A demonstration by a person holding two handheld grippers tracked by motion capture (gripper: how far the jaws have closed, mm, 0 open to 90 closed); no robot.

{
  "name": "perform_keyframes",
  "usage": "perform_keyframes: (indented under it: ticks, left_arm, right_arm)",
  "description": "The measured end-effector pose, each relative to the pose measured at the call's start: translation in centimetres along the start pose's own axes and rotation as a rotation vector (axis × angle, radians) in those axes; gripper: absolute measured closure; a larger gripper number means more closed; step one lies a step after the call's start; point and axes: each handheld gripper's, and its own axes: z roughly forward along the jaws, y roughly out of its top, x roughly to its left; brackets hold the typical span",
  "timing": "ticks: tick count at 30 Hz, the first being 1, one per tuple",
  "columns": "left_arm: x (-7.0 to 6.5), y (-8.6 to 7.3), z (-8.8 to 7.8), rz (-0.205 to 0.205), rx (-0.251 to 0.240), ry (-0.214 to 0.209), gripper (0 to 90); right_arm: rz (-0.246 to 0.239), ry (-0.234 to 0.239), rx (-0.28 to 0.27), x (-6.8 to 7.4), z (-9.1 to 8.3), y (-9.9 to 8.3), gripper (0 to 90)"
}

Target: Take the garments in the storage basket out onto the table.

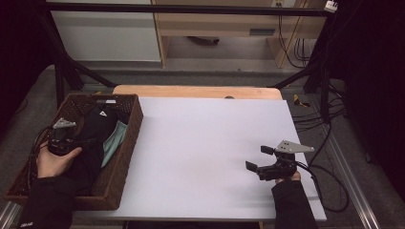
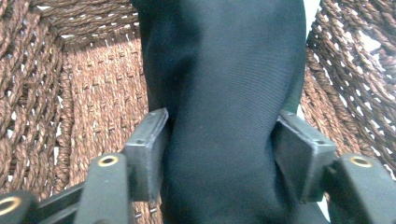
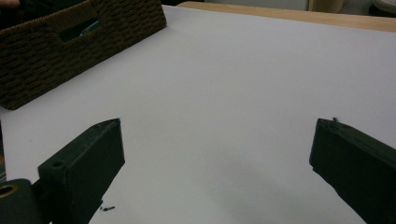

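The left gripper (image 2: 219,154) had clamped a fold of the black garment (image 2: 224,74) inside the wicker basket (image 1: 130,143) — nothing lifted out yet — while the right gripper (image 3: 217,163) waited wide open over the bare white tabletop (image 1: 210,143)

The basket (image 1: 129,143) is dark brown wicker with a tight woven rope pattern. Inside it lies a plain black garment (image 2: 224,93) with a small white triangular mark, and beside that, toward the basket's right wall, a pale mint-green cloth (image 1: 113,140). The tabletop (image 1: 210,143) is plain white over a light wooden edge. Both grippers, left (image 2: 223,149) and right (image 1: 260,160), are matte black with brass-coloured screw holes; each carries a grey plate.
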Motion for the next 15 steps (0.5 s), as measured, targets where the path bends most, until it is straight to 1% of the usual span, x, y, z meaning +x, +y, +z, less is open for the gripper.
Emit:
perform_keyframes:
  ticks: [1, 2, 4, 5, 8, 9, 10, 11, 14, 15]
  left_arm:
    - [0.0, 0.0, 0.0, 0.002, -0.001, -0.002, 46.2]
    - [0.0, 0.0, -0.1, 0.004, -0.004, -0.004, 46.2]
    - [-0.1, 0.1, -0.2, 0.001, -0.015, -0.008, 50.3]
    - [-0.2, 0.1, -0.3, 0.005, -0.018, -0.009, 54.3]
    - [-0.4, 0.2, -0.5, 0.011, -0.028, -0.019, 58.6]
    - [-0.5, 0.3, -0.6, 0.011, -0.029, -0.022, 58.6]
    - [-0.5, 0.3, -0.6, 0.006, -0.034, -0.026, 61.6]
    - [-0.5, 0.3, -0.7, 0.003, -0.039, -0.028, 61.6]
    - [-0.6, 0.4, -1.1, -0.008, -0.052, -0.041, 66.3]
    - [-0.6, 0.4, -1.2, -0.012, -0.057, -0.044, 66.3]
  right_arm:
    - [0.001, 0.000, 0.001, 0.0, 0.0, 0.0, 3.4]
    - [0.001, 0.000, 0.001, 0.0, 0.0, 0.0, 3.4]
    - [0.001, 0.000, 0.002, 0.0, 0.0, 0.0, 3.4]
    - [0.003, 0.000, 0.002, 0.0, 0.0, 0.0, 3.4]
    - [0.002, -0.001, 0.003, 0.0, 0.0, 0.0, 3.4]
    - [0.002, -0.001, 0.003, 0.0, 0.0, 0.0, 3.4]
    - [0.003, -0.001, 0.003, 0.0, 0.0, 0.0, 3.4]
    - [0.003, -0.001, 0.003, 0.0, 0.0, 0.0, 3.4]
    - [0.002, -0.002, 0.003, 0.0, 0.0, 0.0, 3.4]
    - [0.002, -0.002, 0.003, 0.0, 0.0, 0.0, 3.4]
